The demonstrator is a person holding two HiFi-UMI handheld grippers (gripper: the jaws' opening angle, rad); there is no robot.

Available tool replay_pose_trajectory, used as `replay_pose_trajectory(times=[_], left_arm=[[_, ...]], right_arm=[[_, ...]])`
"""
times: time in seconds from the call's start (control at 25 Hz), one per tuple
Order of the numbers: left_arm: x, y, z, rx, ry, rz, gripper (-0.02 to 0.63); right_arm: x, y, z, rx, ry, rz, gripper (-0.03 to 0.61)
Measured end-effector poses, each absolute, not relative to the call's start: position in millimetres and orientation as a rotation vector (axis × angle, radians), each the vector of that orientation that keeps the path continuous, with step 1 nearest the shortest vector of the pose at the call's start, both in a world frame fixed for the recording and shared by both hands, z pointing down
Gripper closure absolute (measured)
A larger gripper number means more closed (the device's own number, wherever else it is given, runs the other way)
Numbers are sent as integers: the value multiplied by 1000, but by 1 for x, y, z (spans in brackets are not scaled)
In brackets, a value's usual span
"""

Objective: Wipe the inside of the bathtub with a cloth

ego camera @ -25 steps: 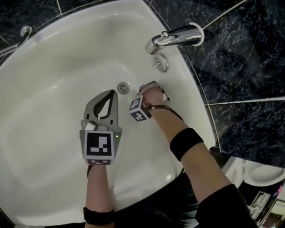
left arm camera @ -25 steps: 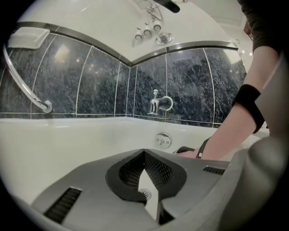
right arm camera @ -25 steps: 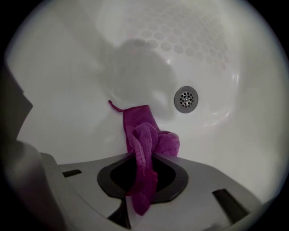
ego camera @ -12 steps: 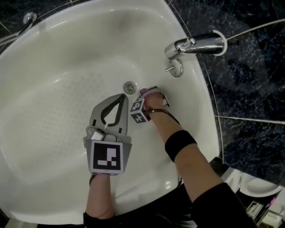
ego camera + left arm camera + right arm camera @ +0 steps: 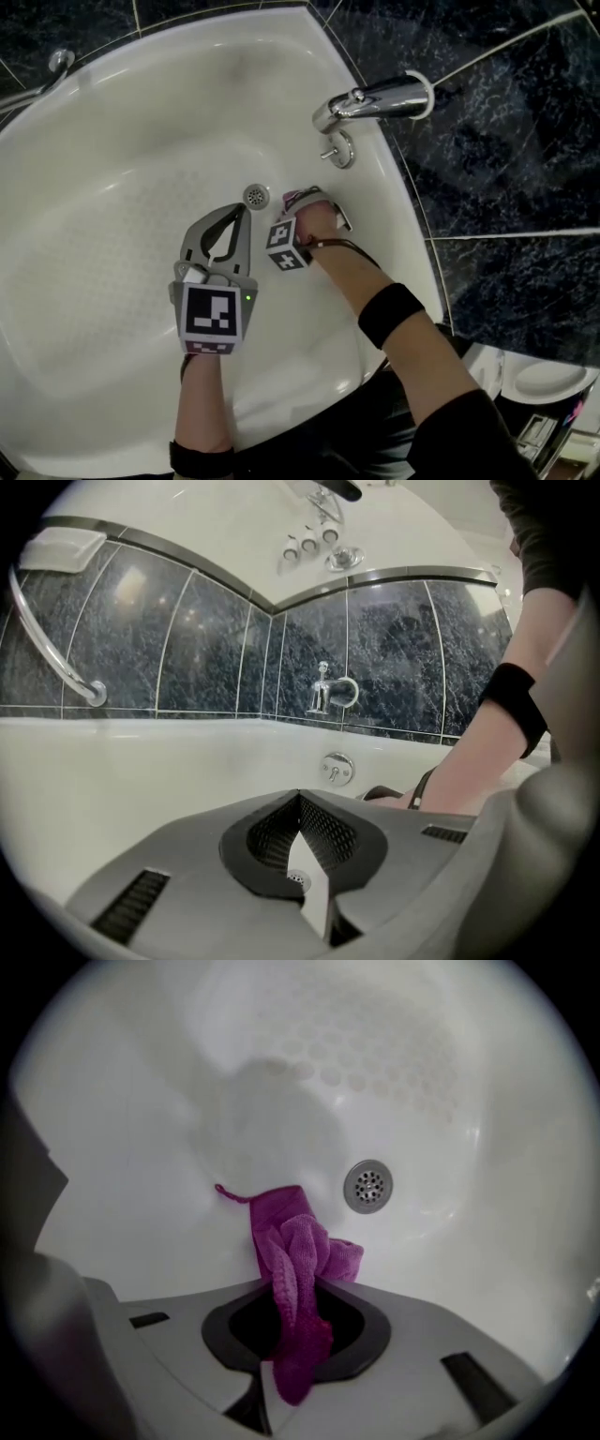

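At the bottom of the glossy white corner bathtub (image 5: 103, 178), near the round perforated metal drain (image 5: 255, 196), both grippers point toward the tub wall. The right gripper (image 5: 296, 1290) is clenched on a magenta terry cloth (image 5: 292, 1237). The soft looped fabric is bunched between its grey jaws, and its free end is pressed on the smooth enamel just beside the drain (image 5: 367, 1186). A thin loop of thread sticks out from the cloth's upper corner. Beyond the drain, the tub floor shows a pattern of small raised round dots (image 5: 375, 1049).

The left gripper (image 5: 240, 212) hangs close above the tub floor beside the right one. Its jaws are closed tip to tip with nothing between them, leaving only an oval gap lined with black ribbed pads.

On the tub rim a curved chrome tap (image 5: 370, 97) stands above a round chrome overflow plate (image 5: 337, 148). Dark marbled tiles (image 5: 506, 141) with pale joints surround the tub, and a bent chrome grab rail (image 5: 52, 635) hangs on them.
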State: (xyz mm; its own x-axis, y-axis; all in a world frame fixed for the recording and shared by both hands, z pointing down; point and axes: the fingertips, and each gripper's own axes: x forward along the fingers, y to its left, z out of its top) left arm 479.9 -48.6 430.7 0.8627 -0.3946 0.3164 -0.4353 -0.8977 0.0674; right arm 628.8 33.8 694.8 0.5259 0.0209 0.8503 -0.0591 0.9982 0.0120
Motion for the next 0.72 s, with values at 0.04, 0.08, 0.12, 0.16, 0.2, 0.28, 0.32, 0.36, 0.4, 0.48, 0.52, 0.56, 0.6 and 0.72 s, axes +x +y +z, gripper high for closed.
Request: replay_pose_trajectory(times=[0.04,0.08,0.12,0.16,0.2,0.28,0.32,0.36,0.4,0.48,0.52,0.56,0.6,0.72], left_arm=[[481,-49,431,2898,-649,445,614],[481,-49,431,2897,-649,444,614],[482,-48,431,2897,-648,445,614],[482,-47,431,2898,-647,448,614],[482,-46,431,2901,-644,453,614],[483,-45,432,2910,-639,466,614],[483,-45,432,2913,-637,473,614],[483,-44,433,2915,-636,481,614],[483,-44,433,2919,-635,489,614],[483,-43,433,2931,-635,498,614],[483,-43,434,2933,-638,500,614],[482,-43,435,2929,-644,507,614],[479,-43,437,2921,-654,522,614],[470,-54,435,2889,-711,544,614]], right_arm=[[626,30,685,74,-1031,28,492],[623,27,674,110,-1047,11,492],[619,25,663,148,-1066,-4,492],[615,23,651,190,-1086,-18,492],[611,21,639,236,-1106,-32,492],[605,16,614,337,-1140,-58,492],[603,14,601,389,-1154,-66,492],[602,12,589,442,-1169,-69,492],[600,11,578,497,-1184,-69,492],[596,6,557,618,-1215,-64,492],[594,3,547,683,-1232,-58,492],[592,1,539,750,-1255,-49,492],[588,-1,531,822,-1285,-34,491],[575,-17,509,1104,-1417,42,491]])
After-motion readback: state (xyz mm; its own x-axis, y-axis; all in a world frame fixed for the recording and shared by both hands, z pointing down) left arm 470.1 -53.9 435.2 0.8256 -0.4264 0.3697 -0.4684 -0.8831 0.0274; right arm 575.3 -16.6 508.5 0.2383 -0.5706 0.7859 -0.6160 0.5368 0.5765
